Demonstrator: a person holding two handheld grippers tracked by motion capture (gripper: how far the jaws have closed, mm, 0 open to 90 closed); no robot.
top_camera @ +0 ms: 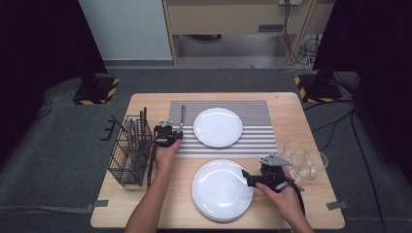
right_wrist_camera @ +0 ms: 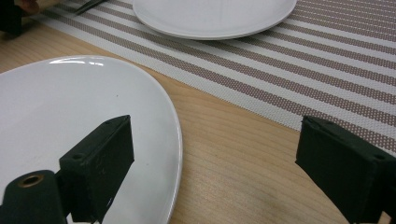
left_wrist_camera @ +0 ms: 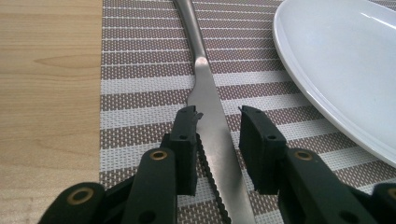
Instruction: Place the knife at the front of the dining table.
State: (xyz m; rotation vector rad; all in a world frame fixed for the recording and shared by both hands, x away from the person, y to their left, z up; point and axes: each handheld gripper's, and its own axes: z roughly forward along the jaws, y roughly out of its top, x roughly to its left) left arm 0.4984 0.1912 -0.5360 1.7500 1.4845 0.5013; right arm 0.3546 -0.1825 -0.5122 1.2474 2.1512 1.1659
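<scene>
Table (top_camera: 145,104): light wood, bearing everything else.
Placemat (top_camera: 252,114): striped, across the far half of the table; one white plate (top_camera: 217,127) sits on it.
Plate stack (top_camera: 221,190): white plates on bare wood at the near edge, just left of the right gripper.
Wire caddy (top_camera: 127,151): black basket at the table's left edge with cutlery standing in it.
Glasses (top_camera: 305,158): two clear ones near the right edge.
Knife (left_wrist_camera: 212,116): lies flat on the placemat just left of the far plate, serrated blade toward the person, handle pointing away.
Left gripper (left_wrist_camera: 218,126): low over the blade, jaws narrowly apart on either side of it and gripping nothing; one jaw looks to touch the blade's edge.
Right gripper (right_wrist_camera: 215,158): jaws wide, empty, one over the stack's rim, the other over bare wood.
Step in hand: probably setting the knife beside the plate.
Doing it well: lift the jaws straight off without dragging the blade, keeping it parallel to the plate's side and clear of the rim.
</scene>
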